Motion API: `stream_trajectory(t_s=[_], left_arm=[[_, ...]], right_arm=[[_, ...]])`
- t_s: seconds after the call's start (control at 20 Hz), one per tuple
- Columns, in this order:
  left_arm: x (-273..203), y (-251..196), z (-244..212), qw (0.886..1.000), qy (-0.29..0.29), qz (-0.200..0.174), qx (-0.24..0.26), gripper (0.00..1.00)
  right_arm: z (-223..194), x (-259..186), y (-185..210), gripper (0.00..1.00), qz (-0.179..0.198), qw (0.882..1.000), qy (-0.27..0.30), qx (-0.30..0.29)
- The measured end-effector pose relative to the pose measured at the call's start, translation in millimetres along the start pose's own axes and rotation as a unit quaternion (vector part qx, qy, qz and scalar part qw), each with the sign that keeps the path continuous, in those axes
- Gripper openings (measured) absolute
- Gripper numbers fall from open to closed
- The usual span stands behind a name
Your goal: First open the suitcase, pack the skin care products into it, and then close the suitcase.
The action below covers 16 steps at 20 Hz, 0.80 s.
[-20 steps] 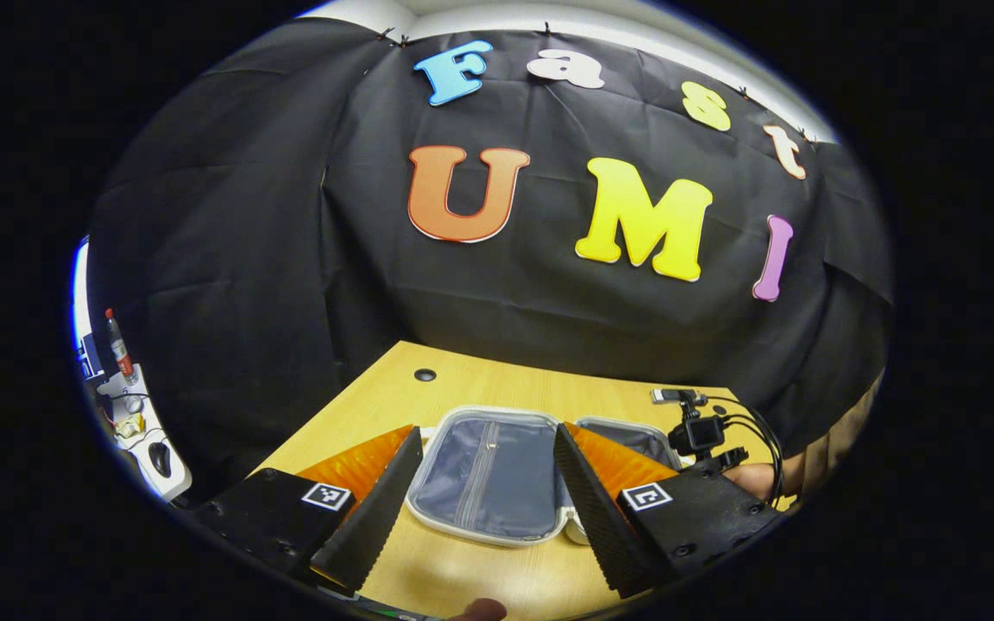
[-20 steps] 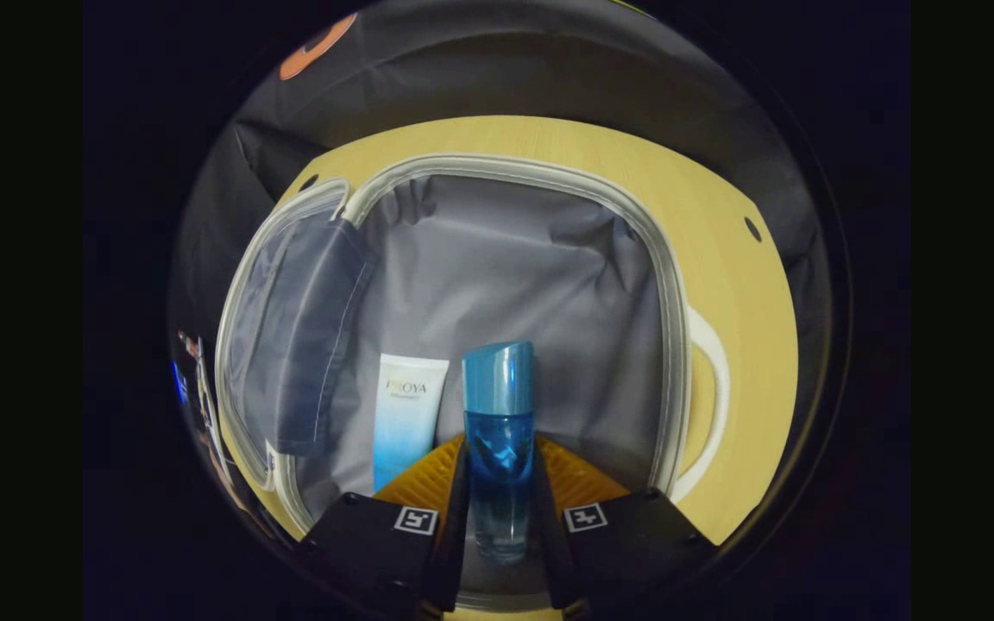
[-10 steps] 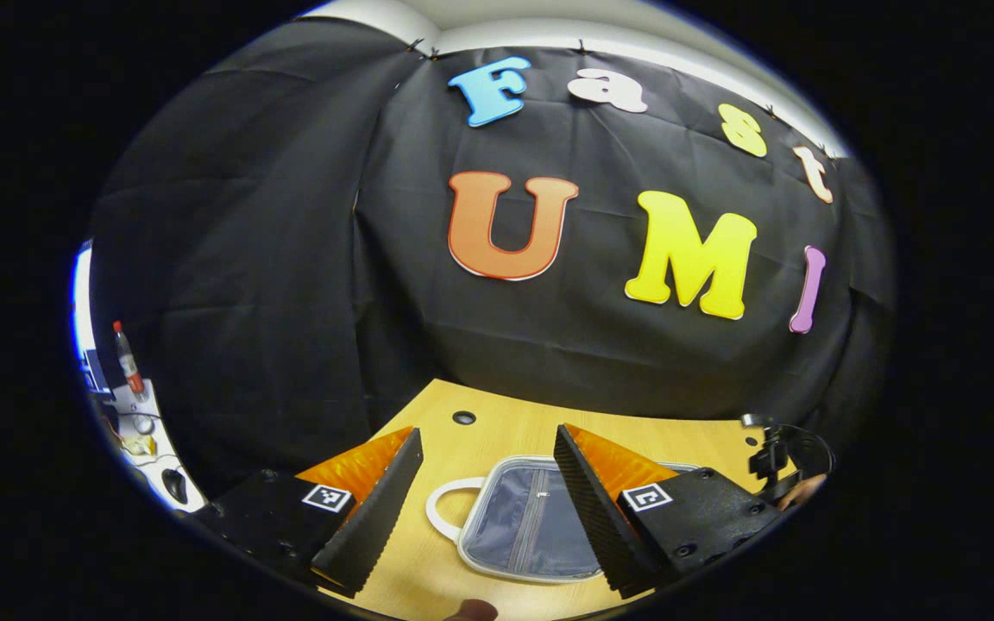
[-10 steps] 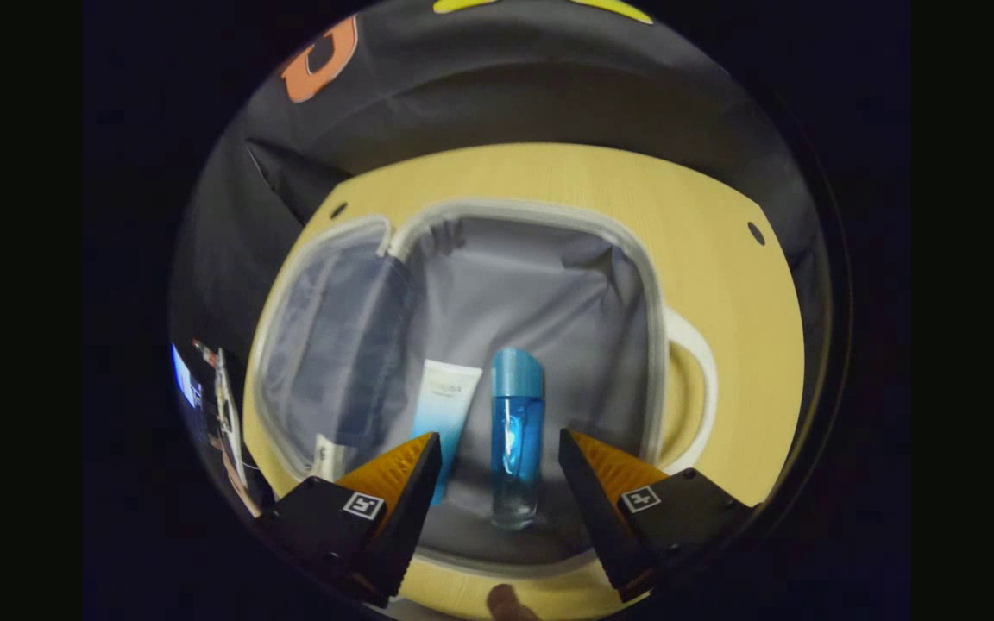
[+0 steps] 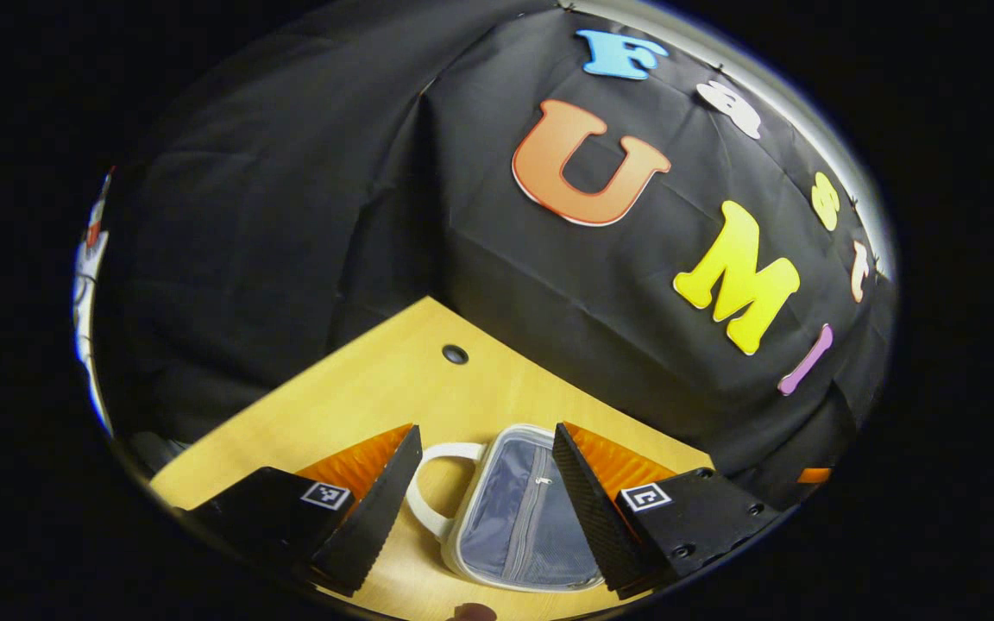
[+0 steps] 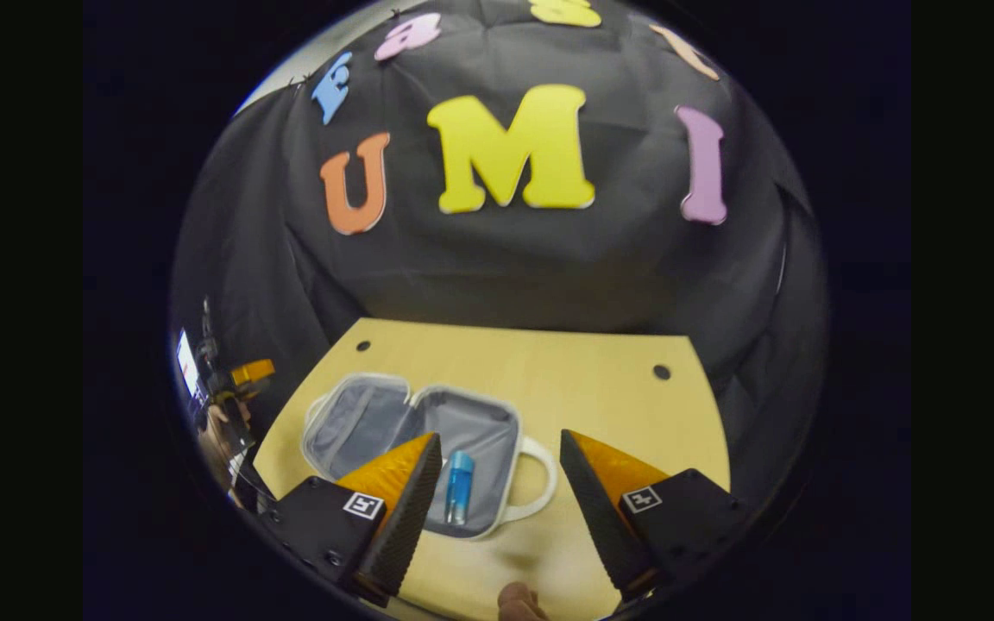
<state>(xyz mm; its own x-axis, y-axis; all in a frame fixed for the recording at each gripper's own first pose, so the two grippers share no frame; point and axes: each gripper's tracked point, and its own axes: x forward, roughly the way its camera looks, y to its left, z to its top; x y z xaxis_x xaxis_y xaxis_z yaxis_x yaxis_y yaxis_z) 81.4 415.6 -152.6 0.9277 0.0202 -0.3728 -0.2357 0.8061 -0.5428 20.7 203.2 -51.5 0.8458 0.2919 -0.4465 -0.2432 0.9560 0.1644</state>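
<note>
Right gripper view: right gripper (image 6: 497, 492) is being held wide open and empty above the open suitcase (image 6: 376, 423), blue bottle (image 6: 458, 487) lying inside; left gripper (image 5: 484, 492) likewise is being held open, empty.

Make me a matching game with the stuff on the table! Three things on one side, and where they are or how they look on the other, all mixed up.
Things:
1. blue bottle
2. suitcase
3. right gripper

States:
A. lying open on the wooden table
B. fingers apart, holding nothing
C. lying inside the grey lining

Pairs: 1-C, 2-A, 3-B
</note>
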Motion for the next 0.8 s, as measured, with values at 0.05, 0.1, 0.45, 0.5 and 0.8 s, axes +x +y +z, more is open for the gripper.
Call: stream_trajectory(t_s=[0.05,0.1,0.45,0.5,0.8], left_arm=[[11,13,-11,1.0,0.018,0.003,-0.02,0.98],[20,23,-23,0.999,0.032,0.01,-0.041,0.98],[50,69,-73,0.974,0.09,0.04,-0.202,0.97],[54,77,-85,0.972,0.104,0.044,-0.205,0.96],[66,57,-97,0.958,0.134,-0.021,-0.253,0.6]], right_arm=[[14,-16,-11,0.81,-0.013,1.0,-0.019,0.006],[29,-33,-22,0.81,-0.026,0.999,-0.038,0.014],[75,-129,-96,0.81,-0.13,0.981,-0.143,0.029],[71,-131,-102,0.81,-0.139,0.98,-0.14,0.031],[39,-143,-121,0.82,-0.171,0.978,-0.105,0.057]])
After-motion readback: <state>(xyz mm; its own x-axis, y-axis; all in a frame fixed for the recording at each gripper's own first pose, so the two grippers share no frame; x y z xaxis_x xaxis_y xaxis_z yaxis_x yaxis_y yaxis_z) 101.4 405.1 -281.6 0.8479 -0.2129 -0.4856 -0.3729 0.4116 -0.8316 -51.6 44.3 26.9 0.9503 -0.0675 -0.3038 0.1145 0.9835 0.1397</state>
